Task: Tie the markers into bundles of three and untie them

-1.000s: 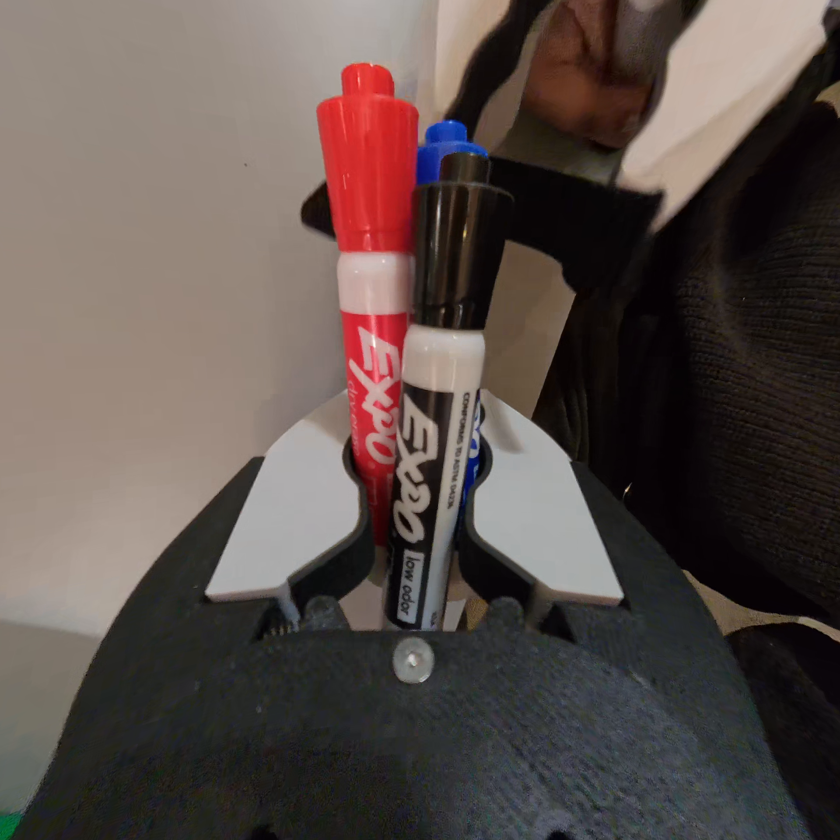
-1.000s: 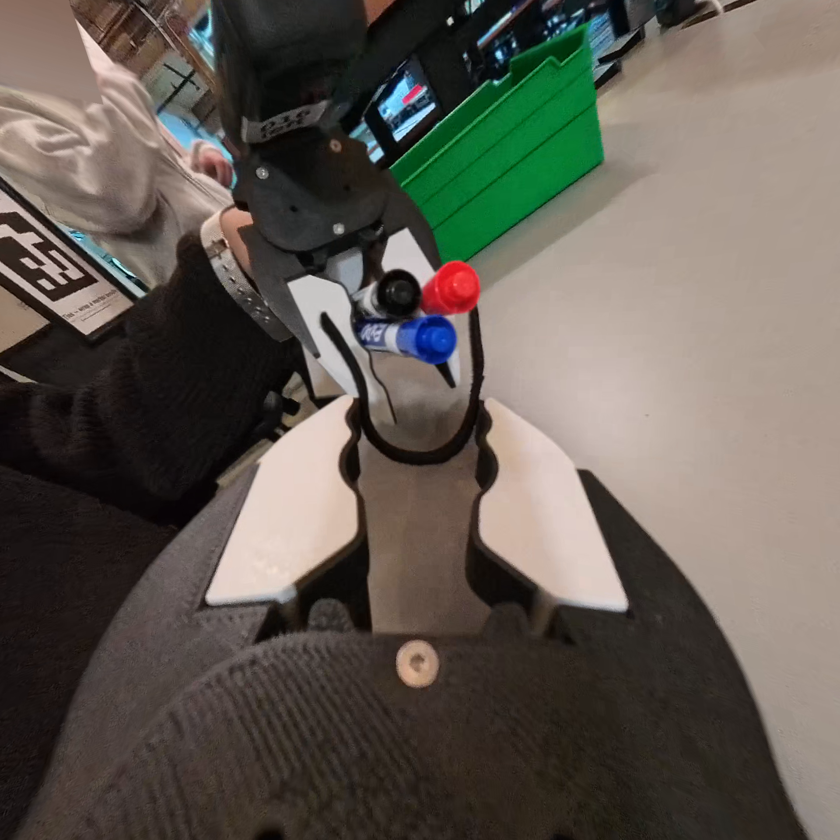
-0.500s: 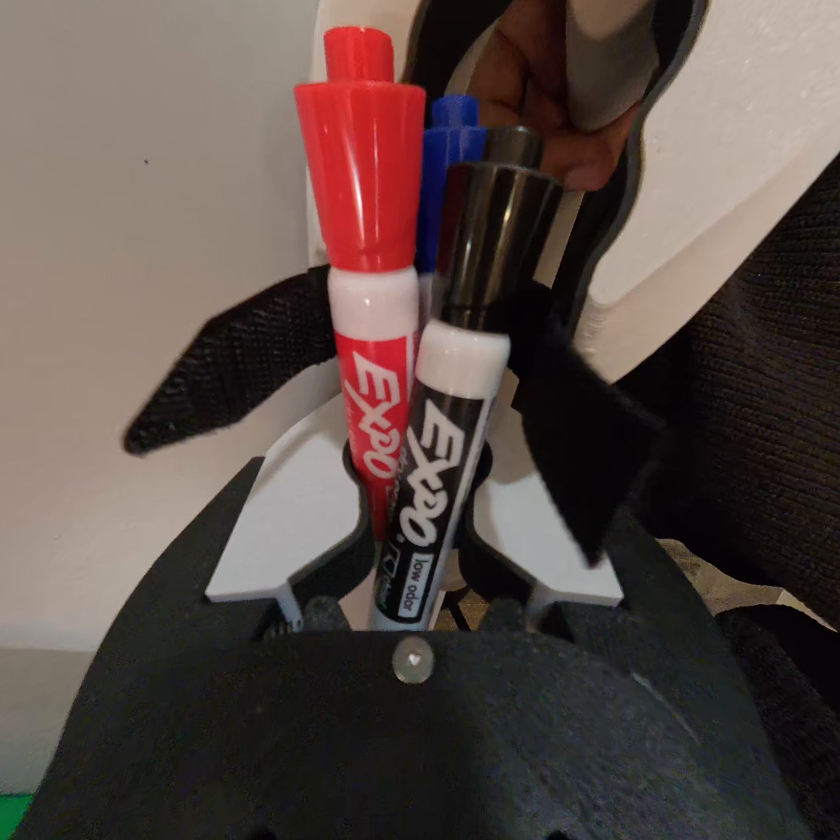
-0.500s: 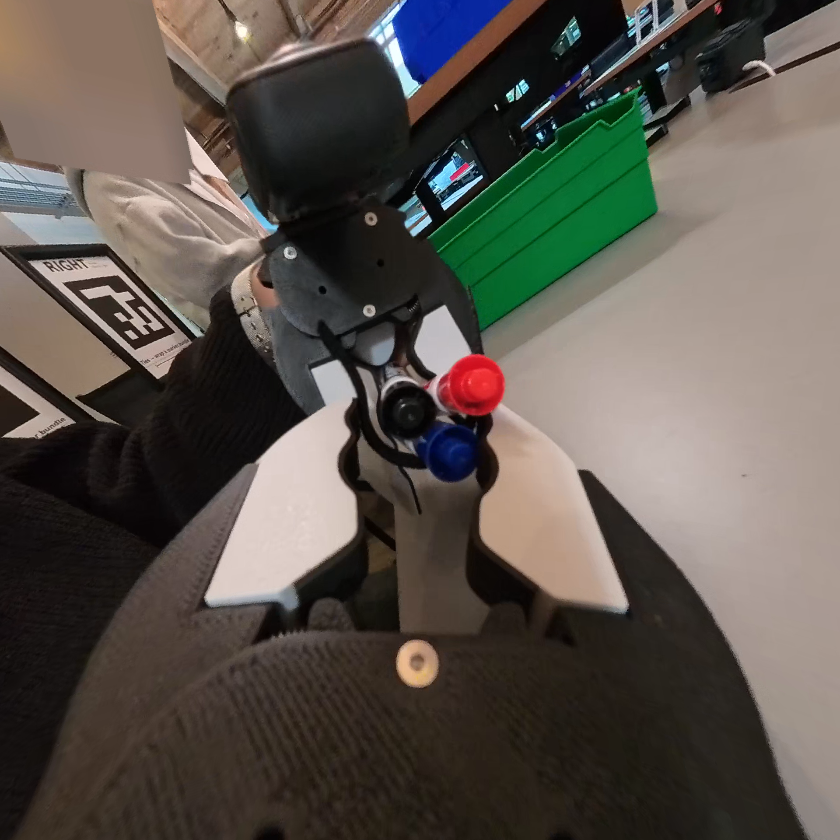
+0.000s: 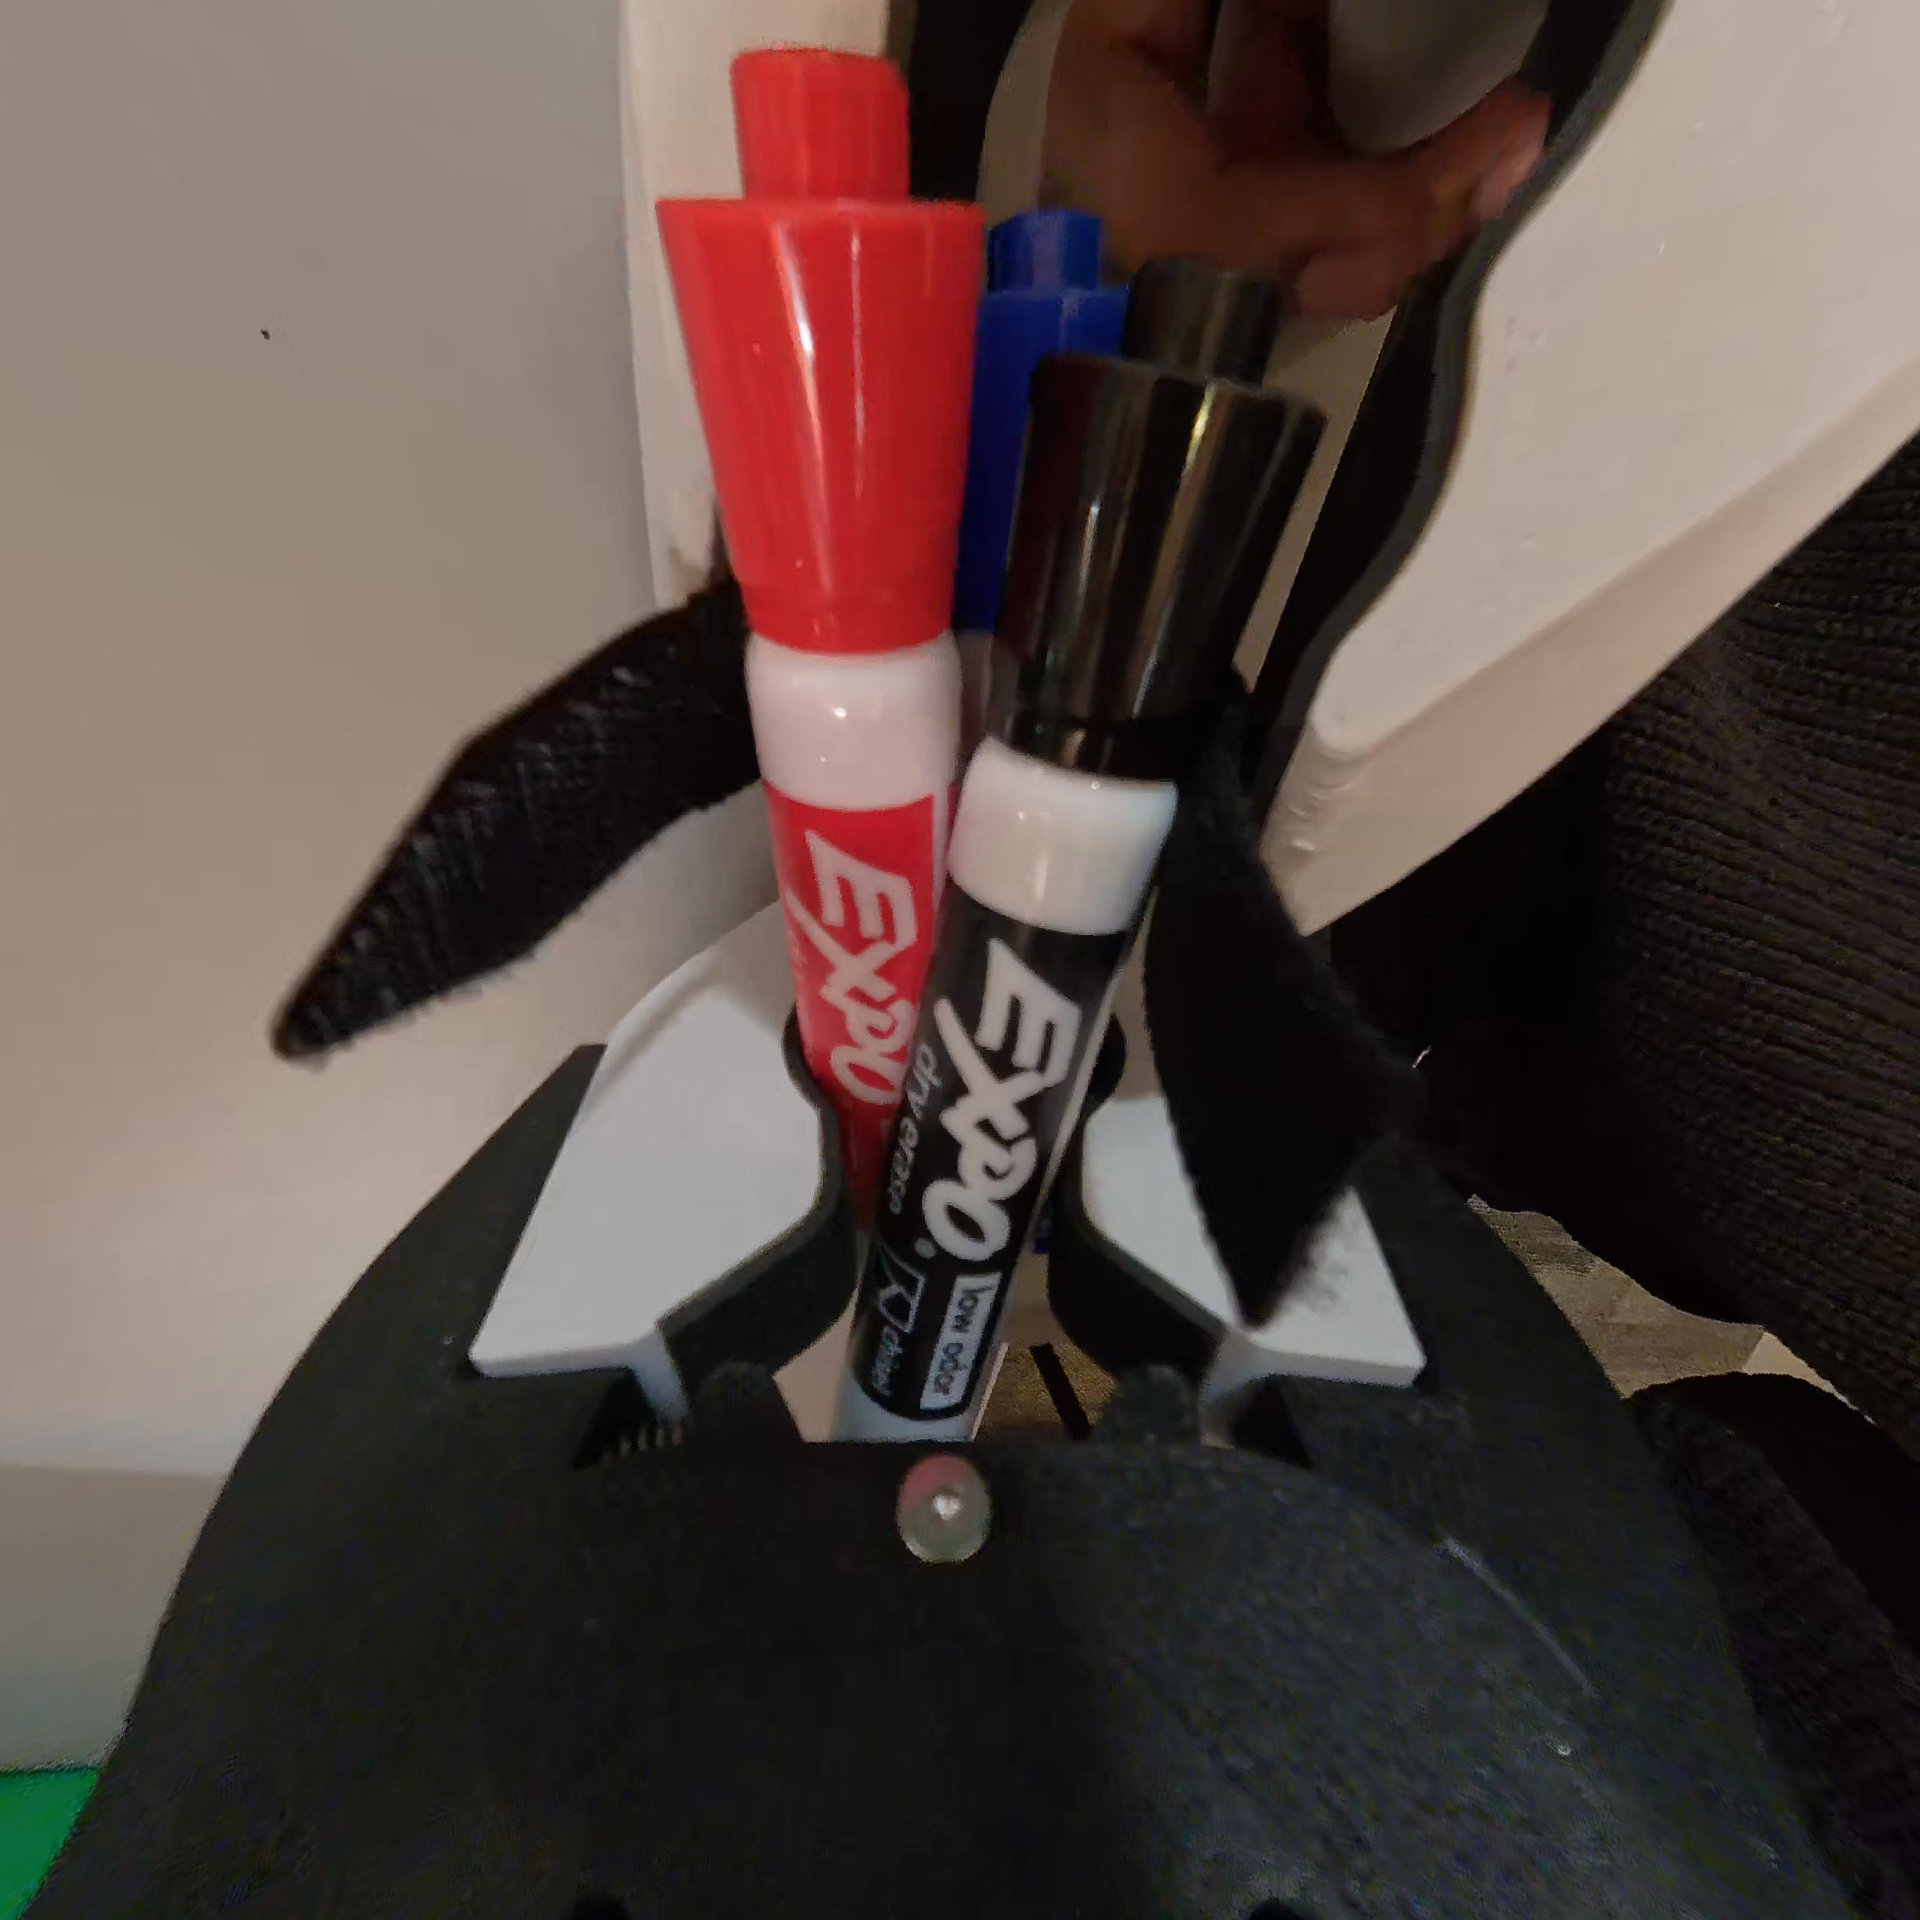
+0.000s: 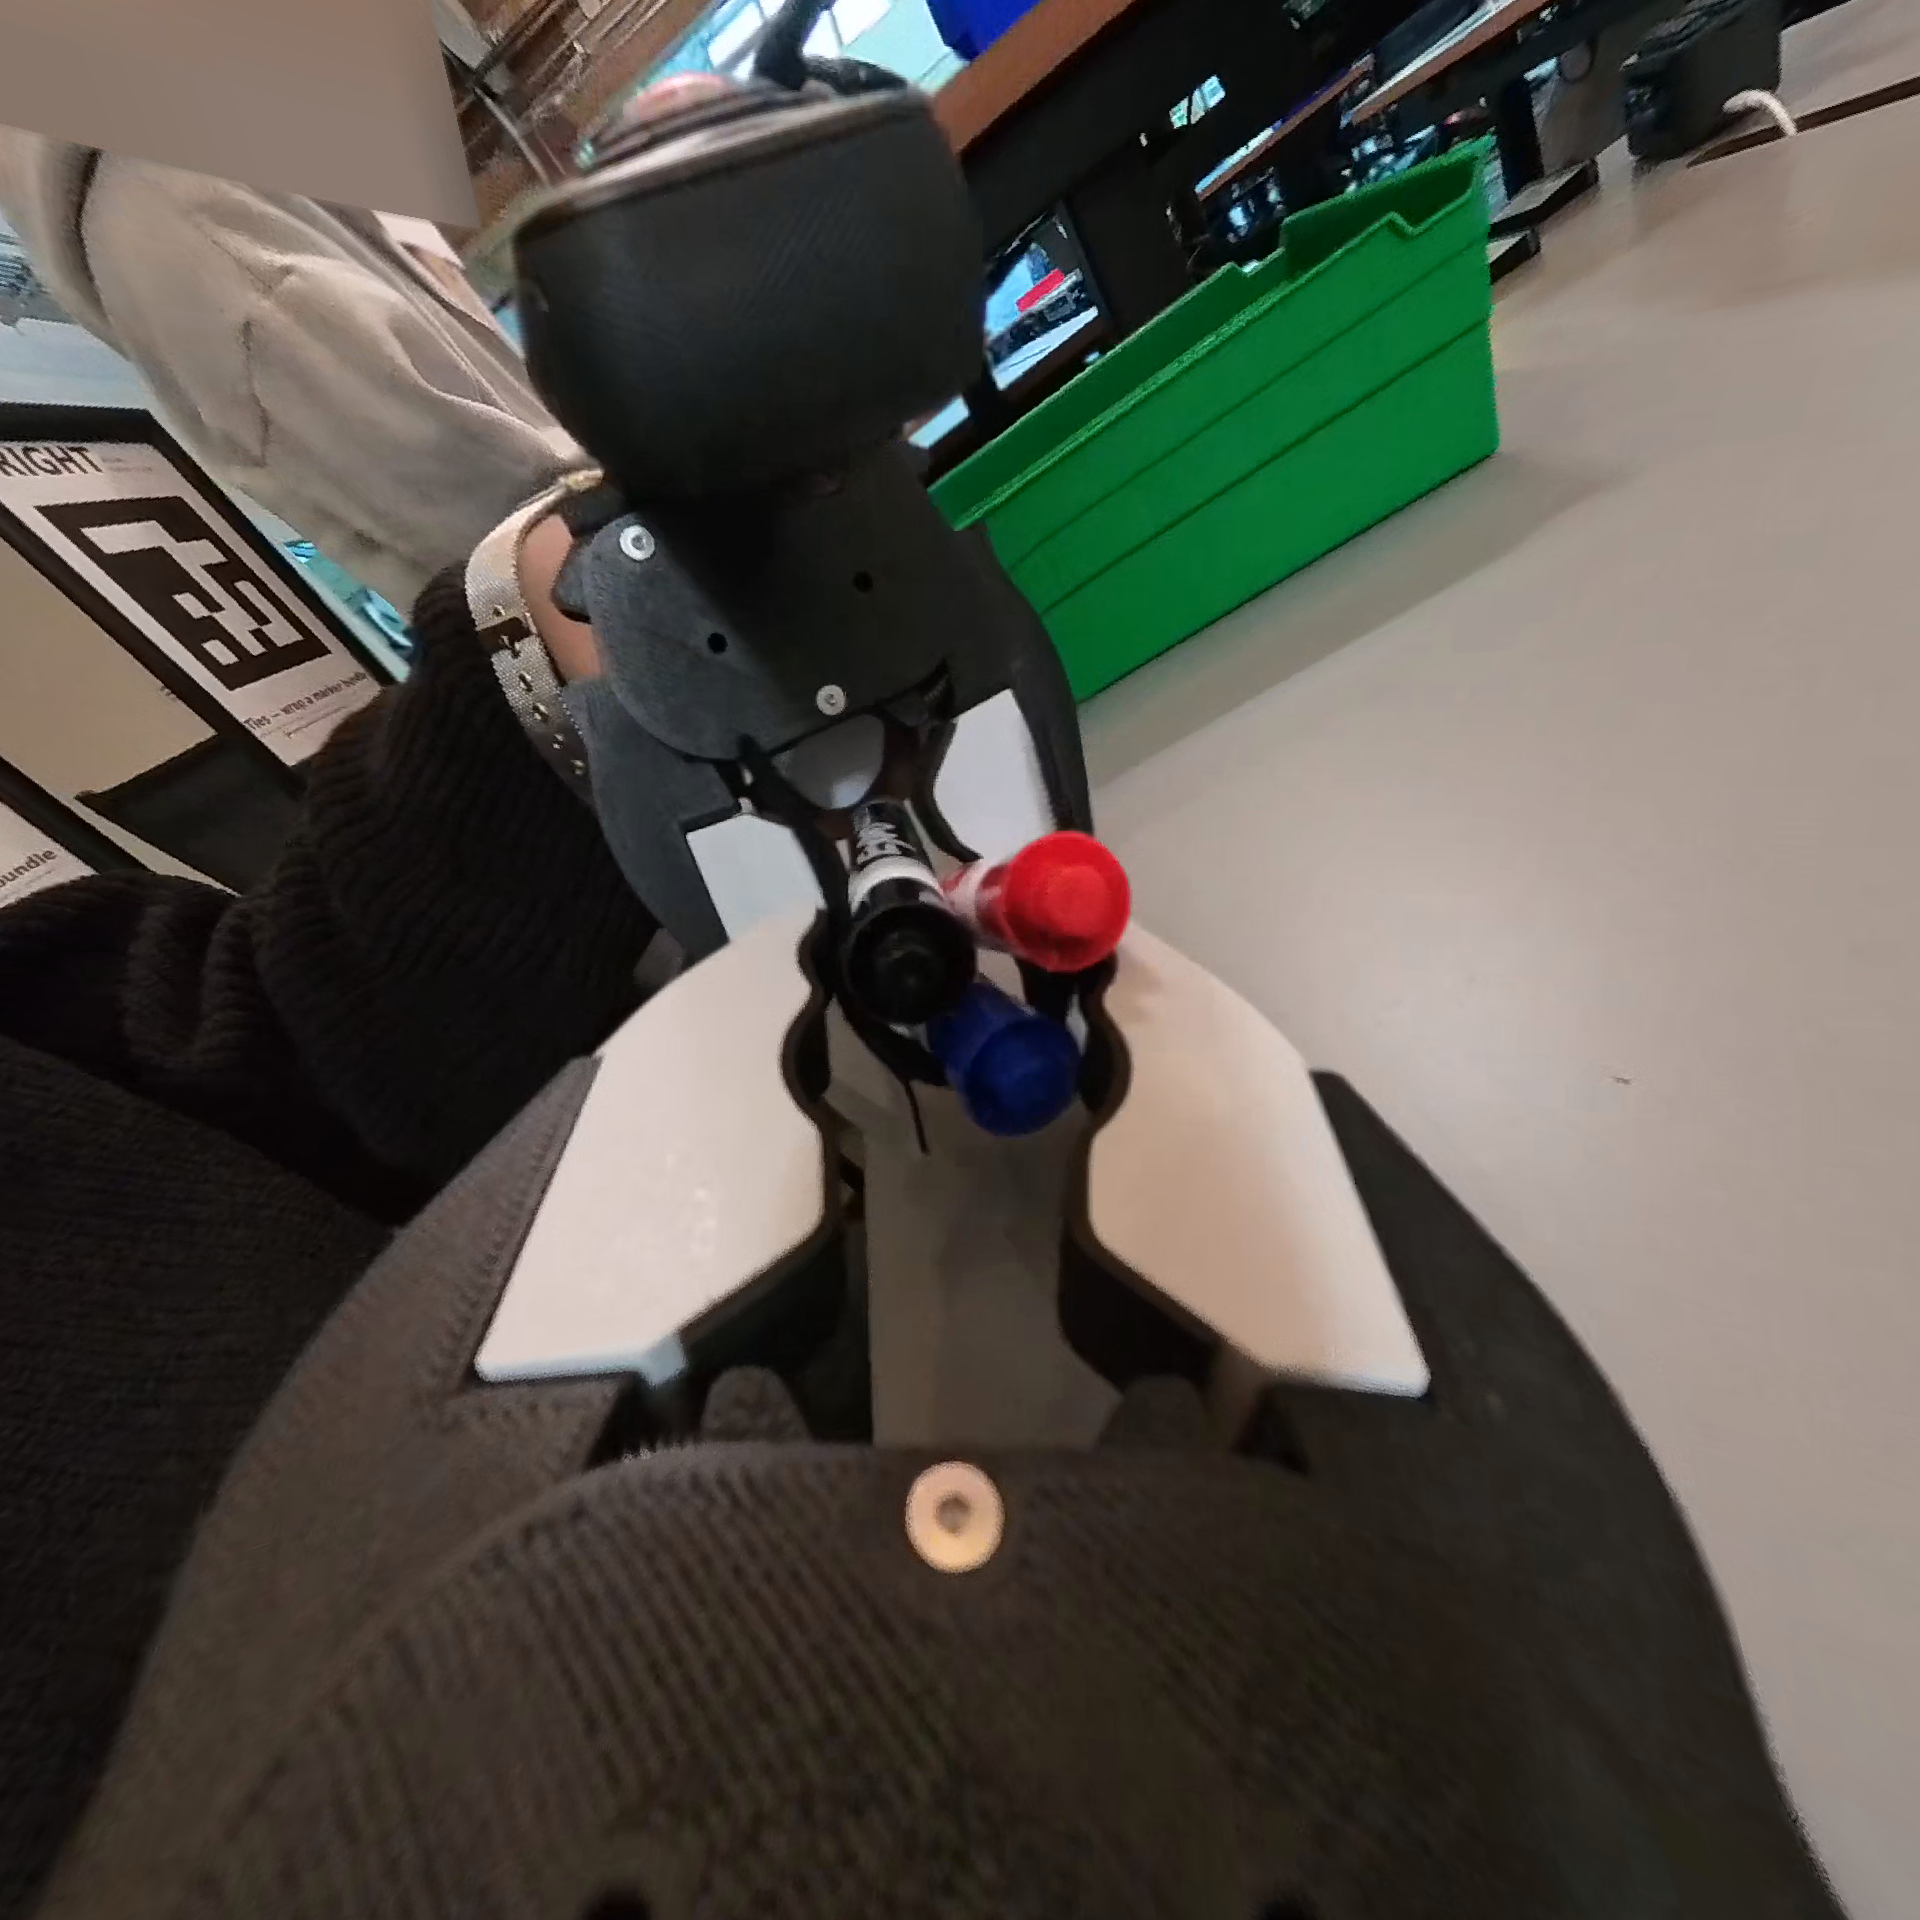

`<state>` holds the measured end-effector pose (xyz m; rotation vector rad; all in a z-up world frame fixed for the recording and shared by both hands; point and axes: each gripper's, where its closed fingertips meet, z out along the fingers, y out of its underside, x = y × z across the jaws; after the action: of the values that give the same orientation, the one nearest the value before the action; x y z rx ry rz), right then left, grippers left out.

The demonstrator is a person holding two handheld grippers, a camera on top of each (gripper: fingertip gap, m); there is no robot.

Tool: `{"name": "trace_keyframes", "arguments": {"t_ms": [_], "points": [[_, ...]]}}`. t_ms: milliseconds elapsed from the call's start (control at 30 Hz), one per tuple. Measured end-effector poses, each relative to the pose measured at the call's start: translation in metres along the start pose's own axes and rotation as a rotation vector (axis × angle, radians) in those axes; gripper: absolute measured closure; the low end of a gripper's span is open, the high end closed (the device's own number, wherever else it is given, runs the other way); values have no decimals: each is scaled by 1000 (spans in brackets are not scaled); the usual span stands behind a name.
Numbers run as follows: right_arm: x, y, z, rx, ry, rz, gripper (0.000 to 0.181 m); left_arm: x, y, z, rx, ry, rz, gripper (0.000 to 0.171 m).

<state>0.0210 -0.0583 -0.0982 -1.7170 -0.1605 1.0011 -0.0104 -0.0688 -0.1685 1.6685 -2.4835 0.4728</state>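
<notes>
Left wrist view: left tongs [image 5: 951, 1060] around upright markers [image 5: 935, 727].

The red marker [image 5: 847, 436] had a glossy plastic cap, and the black marker [image 5: 1127, 582] a shinier one that caught reflections; the blue marker [image 6: 1006, 1060] looked smooth plastic too; the strap [image 5: 520, 862] was rough, woven black cloth, fuzzy at its other end; the left gripper [image 5: 951, 1070] had matt white fingers [image 5: 665, 1174] and a finely ridged black body; the green bin [image 6: 1278, 436] was smooth plastic; the table [image 6: 1610, 831] was matt grey.
</notes>
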Motion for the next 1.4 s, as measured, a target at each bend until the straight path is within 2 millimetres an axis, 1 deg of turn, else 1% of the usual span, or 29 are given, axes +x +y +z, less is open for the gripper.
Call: {"name": "trace_keyframes", "arguments": {"t_ms": [33, 133, 333, 667, 1000, 1133, 1400], "points": [[0, 0, 0, 0, 14, -18, 132, 0, 1, 0, -1, 4, 0, 128], [-1, 1, -1, -18, 20, -55, 130, 2, 1, 0, -5, 7, 1, 127], [2, 1, -4, -29, 37, -66, 130, 3, 2, 2, -19, 11, -3, 129], [2, 4, -7, -70, 44, -118, 132, 5, 3, 5, -41, 13, 0, 128], [2, 7, -10, -69, 6, -1, 136, 5, 4, 7, -60, 5, 2, 129], [2, 9, -10, -83, 6, 10, 131, 4, 5, 7, -61, 2, -1, 129], [6, 12, -10, -85, 43, 23, 131, 1, 8, 6, -73, -13, -9, 128]]}}
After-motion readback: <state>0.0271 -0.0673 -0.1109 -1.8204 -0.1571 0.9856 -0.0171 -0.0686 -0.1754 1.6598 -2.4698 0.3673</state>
